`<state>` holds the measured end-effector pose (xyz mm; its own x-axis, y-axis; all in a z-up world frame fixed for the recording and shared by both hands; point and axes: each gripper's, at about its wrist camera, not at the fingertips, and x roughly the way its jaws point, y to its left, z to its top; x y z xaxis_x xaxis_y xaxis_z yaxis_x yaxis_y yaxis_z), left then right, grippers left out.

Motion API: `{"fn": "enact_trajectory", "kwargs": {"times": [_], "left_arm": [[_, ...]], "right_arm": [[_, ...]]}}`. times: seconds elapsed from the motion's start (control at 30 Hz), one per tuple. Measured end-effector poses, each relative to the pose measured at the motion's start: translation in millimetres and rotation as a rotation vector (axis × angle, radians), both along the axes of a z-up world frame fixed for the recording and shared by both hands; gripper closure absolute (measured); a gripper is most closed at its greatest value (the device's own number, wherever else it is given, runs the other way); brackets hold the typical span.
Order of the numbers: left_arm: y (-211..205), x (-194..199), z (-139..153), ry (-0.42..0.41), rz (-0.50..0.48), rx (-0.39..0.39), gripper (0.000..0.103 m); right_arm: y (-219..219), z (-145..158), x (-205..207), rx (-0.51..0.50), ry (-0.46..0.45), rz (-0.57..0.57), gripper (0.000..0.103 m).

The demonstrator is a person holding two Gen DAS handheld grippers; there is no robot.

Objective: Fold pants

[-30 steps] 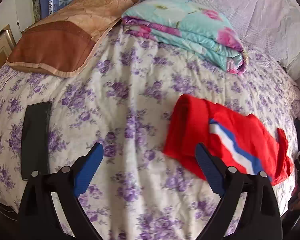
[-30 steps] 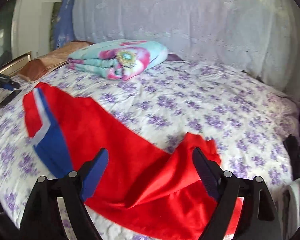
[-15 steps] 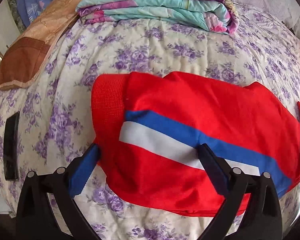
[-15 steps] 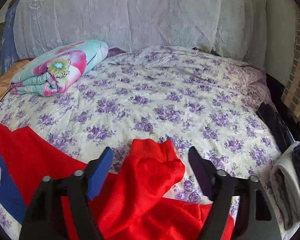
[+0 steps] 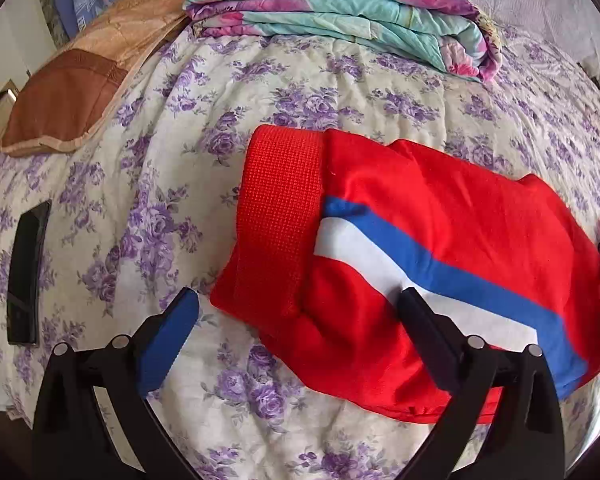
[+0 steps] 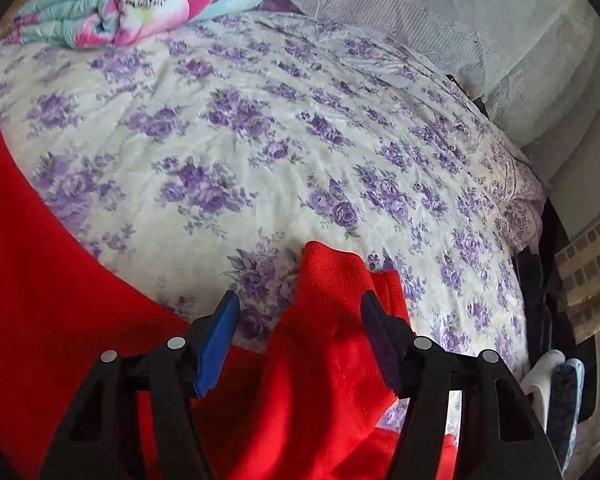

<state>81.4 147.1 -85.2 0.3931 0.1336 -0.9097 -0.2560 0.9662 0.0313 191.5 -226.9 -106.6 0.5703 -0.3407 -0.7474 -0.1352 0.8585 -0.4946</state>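
Bedding fills both views: a cream quilt (image 5: 300, 92) printed with purple roses covers the whole bed. Far across it lies a folded turquoise blanket (image 5: 340, 8) with pink flowers, and to its left a tan and brown pillow (image 5: 84, 80). A flat black device (image 5: 26, 276) rests near the quilt's left edge. White lace fabric (image 6: 440, 12) hangs along the far side, with a brick-pattern wall (image 6: 588, 260) to the right.

Red pants (image 5: 440, 208) with a blue and white stripe lie across the near part of the quilt. The left gripper (image 5: 300, 312) hovers over their ribbed band, jaws spread wide, touching nothing. The right gripper (image 6: 300, 320) is closing around a raised ribbed cuff (image 6: 332, 276), which stands between its fingers, not yet pinched.
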Motion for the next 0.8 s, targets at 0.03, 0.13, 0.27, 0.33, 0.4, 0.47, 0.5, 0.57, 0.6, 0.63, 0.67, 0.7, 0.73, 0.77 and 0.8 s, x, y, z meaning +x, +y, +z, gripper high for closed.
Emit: {"fn": "enact_trajectory", "kwargs": {"times": [0.03,0.13,0.27,0.33,0.4,0.47,0.5,0.57,0.6,0.63,0.67,0.7,0.73,0.77,0.8], "left_arm": [[-0.8,-0.8,0.1,0.002,-0.004,0.001,0.005],[2.0,-2.9,-0.1,-0.002,0.006,-0.046,0.005],[0.3,-4.6,0.6,-0.008,-0.014,-0.013,0.005],[-1.5,-6.5,2.8,-0.024,-0.017,0.013,0.005],[-2.9,-5.4,0.2,-0.023,-0.022,0.023,0.005],[-3.5,-1.6,-6.2,-0.003,-0.029,0.02,0.005],[-3.9,0.3,-8.2,0.006,-0.03,0.02,0.004],[-3.8,1.7,-8.0,0.009,-0.028,0.018,0.004],[-4.3,1.8,-6.8,0.012,-0.028,0.019,0.004],[-4.7,2.1,-5.6,0.015,-0.028,0.022,0.004],[-4.6,1.6,-4.2,0.018,-0.027,0.029,0.004],[-4.4,0.2,-2.9,0.018,-0.023,0.035,0.004],[-4.2,-2.3,-1.6,0.015,-0.02,0.038,0.004],[-3.1,-4.7,-0.6,0.014,-0.017,0.037,0.004],[-1.8,-7.7,0.4,0.015,-0.003,0.038,0.004]], "right_arm": [[-6.0,1.1,-1.6,0.006,0.001,-0.013,0.057],[-33.0,24.9,-17.9,0.123,-0.053,-0.05,0.084],[-84.0,78.0,-70.8,0.362,-0.201,-0.082,0.084],[-113.7,88.4,-106.2,0.47,-0.247,-0.108,0.084],[-144.7,78.2,-132.4,0.544,-0.249,-0.164,0.084],[-171.8,51.2,-143.1,0.631,-0.183,-0.222,0.082],[-184.9,35.9,-146.6,0.693,-0.145,-0.258,0.081],[-206.9,13.0,-154.2,0.82,-0.101,-0.314,0.068],[-212.8,12.1,-157.2,0.859,-0.106,-0.312,0.065],[-213.9,14.8,-160.8,0.86,-0.127,-0.31,0.058],[-212.3,19.8,-165.0,0.827,-0.157,-0.321,0.045],[-210.4,25.6,-167.6,0.787,-0.186,-0.325,0.04],[-206.8,30.6,-170.4,0.776,-0.204,-0.309,0.037],[-206.1,34.4,-172.4,0.798,-0.207,-0.285,0.038],[-202.8,37.3,-173.8,0.833,-0.208,-0.263,0.038]]}}
